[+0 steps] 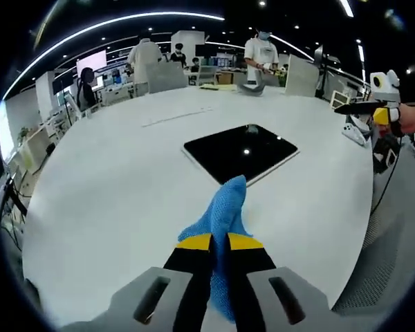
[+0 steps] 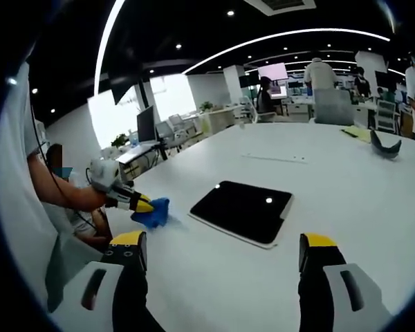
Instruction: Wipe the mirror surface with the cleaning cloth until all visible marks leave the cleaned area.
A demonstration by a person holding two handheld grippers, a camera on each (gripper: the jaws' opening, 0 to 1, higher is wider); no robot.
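Left gripper [image 1: 219, 243] pinches a crumpled blue cloth [image 1: 223, 207]; right gripper [image 2: 223, 250] gapes empty (mirror [image 1: 240, 152] dark, glossy).

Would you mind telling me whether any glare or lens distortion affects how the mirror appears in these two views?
Left gripper view: the mirror reads dark, with small bright reflected dots; fisheye bends the table edge. Right gripper view: the mirror is also dark, with one bright dot, and the ceiling light strips curve strongly.

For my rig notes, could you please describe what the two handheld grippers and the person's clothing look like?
The left gripper and right gripper each have black jaws with yellow tips on grey housings with slots. A thin black cable runs along the person's white short sleeve.
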